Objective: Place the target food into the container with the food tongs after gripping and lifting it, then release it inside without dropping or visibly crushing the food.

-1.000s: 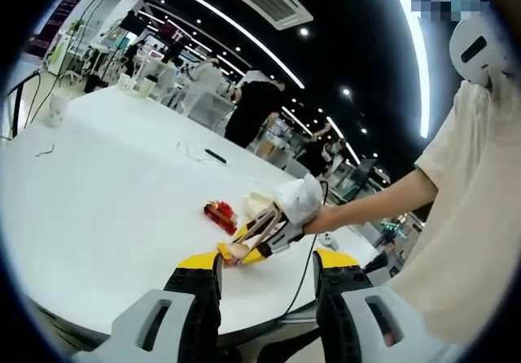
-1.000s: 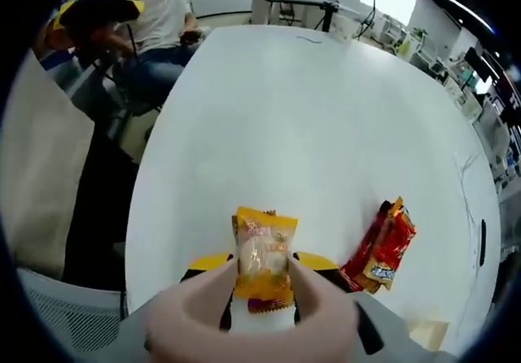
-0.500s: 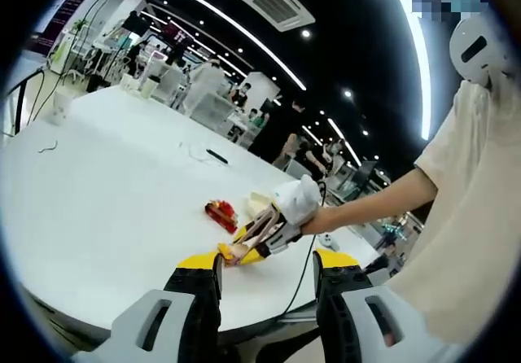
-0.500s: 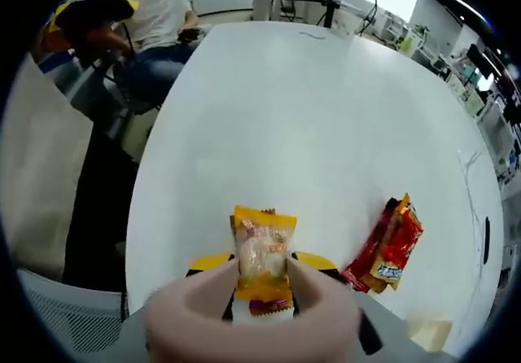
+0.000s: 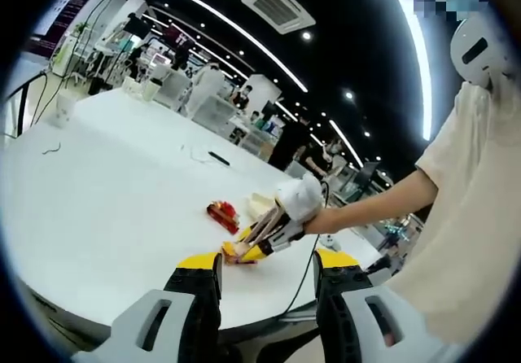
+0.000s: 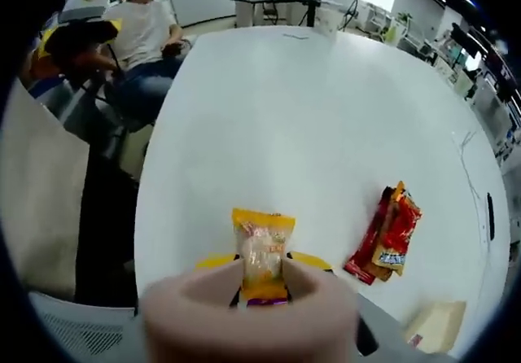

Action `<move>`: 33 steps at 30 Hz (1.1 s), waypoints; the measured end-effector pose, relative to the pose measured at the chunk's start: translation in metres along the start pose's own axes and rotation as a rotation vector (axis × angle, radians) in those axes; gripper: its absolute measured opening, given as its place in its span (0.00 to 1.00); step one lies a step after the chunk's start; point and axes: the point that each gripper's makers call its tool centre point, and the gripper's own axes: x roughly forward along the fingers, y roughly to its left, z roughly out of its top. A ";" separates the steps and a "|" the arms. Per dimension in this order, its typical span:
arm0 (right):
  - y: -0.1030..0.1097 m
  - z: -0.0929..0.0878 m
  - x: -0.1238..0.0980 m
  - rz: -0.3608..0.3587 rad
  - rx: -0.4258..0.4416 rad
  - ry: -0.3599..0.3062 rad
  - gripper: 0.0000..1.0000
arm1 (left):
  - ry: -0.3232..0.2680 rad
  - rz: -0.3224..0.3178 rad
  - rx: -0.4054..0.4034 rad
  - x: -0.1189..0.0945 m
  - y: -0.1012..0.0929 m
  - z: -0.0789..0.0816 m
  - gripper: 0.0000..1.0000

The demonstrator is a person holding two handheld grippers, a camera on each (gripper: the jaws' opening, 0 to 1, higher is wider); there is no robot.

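My right gripper (image 6: 264, 264) is shut on pinkish food tongs (image 6: 244, 318). The tongs pinch a yellow wrapped snack (image 6: 262, 249), held upright just above the white table (image 6: 309, 127). In the left gripper view the same tongs (image 5: 259, 231) slope down from a white-gloved hand (image 5: 298, 201) to the yellow snack (image 5: 237, 254) near the table's near edge. My left gripper (image 5: 267, 267) stands open with nothing between its yellow-tipped jaws, short of the table (image 5: 98, 192). A beige container (image 6: 435, 327) lies at the lower right, and the same container (image 5: 259, 203) sits behind the hand.
A red and orange snack packet (image 6: 386, 234) lies right of the held snack, and the same packet (image 5: 221, 212) shows in the left gripper view. A black pen (image 5: 217, 159) and a cable (image 5: 49, 149) lie farther on. A seated person (image 6: 146, 29) is beyond the table's edge.
The right gripper's view has shifted a little while the snack stays pinched in the tongs. People in the background of the left gripper view have walked on.
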 end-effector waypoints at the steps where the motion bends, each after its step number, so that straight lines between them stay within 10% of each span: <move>1: -0.001 0.000 -0.002 -0.002 0.008 -0.005 0.21 | 0.000 -0.003 0.000 0.000 0.000 0.000 0.44; 18: 0.004 -0.014 0.006 0.008 -0.077 0.059 0.21 | 0.012 -0.036 0.014 0.008 -0.011 -0.001 0.44; 33: -0.003 -0.006 -0.004 0.009 0.030 0.024 0.15 | -0.003 -0.020 0.000 0.009 -0.008 -0.001 0.44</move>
